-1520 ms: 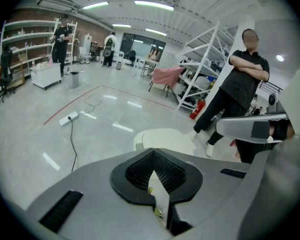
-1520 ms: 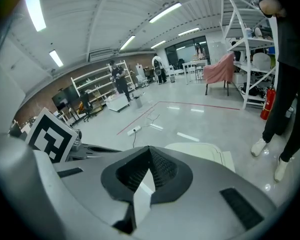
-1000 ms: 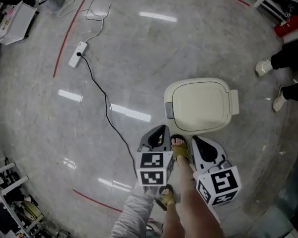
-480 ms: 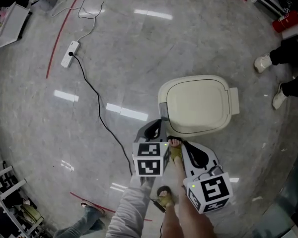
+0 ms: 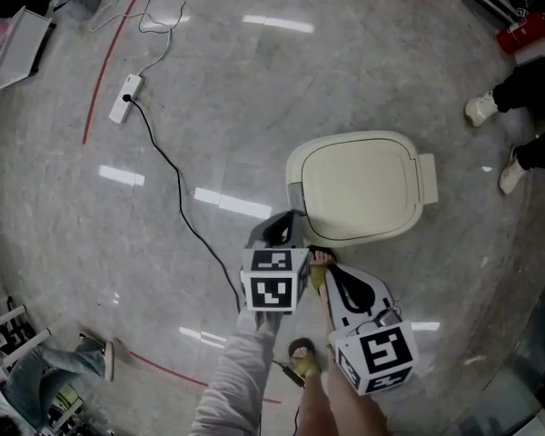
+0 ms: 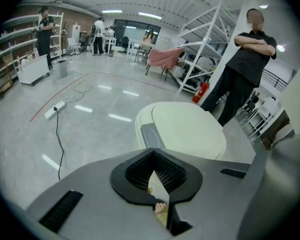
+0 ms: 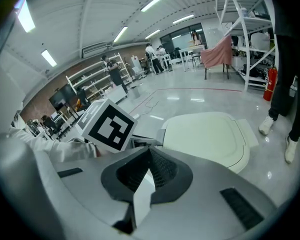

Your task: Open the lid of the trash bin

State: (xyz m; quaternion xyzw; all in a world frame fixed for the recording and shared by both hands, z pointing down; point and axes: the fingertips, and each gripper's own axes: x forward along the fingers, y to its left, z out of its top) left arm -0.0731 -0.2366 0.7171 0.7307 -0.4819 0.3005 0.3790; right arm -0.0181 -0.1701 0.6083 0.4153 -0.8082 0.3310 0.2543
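The cream trash bin [image 5: 359, 187] stands on the floor with its lid down flat; a grey latch tab [image 5: 294, 196] sits at its near-left edge. My left gripper [image 5: 282, 227] hovers right beside that tab, jaws shut and empty. In the left gripper view the bin [image 6: 190, 129] and tab [image 6: 152, 135] lie just beyond the left gripper [image 6: 154, 154]. My right gripper [image 5: 343, 282] hangs below the bin's near rim, also shut on nothing. The right gripper [image 7: 150, 151] looks over the bin lid [image 7: 210, 134], with the left gripper's marker cube [image 7: 110, 125] to its left.
A white power strip [image 5: 122, 98] and its black cable [image 5: 186, 207] run across the floor left of the bin. A sandalled foot [image 5: 320, 275] stands between the grippers. Bystanders' shoes [image 5: 480, 109] and a red extinguisher [image 5: 513, 34] are at right. A person [image 6: 242, 69] stands behind the bin.
Both grippers have come closer to the bin's near edge, the left one up to the grey tab. Someone's legs have come into view at the lower left.
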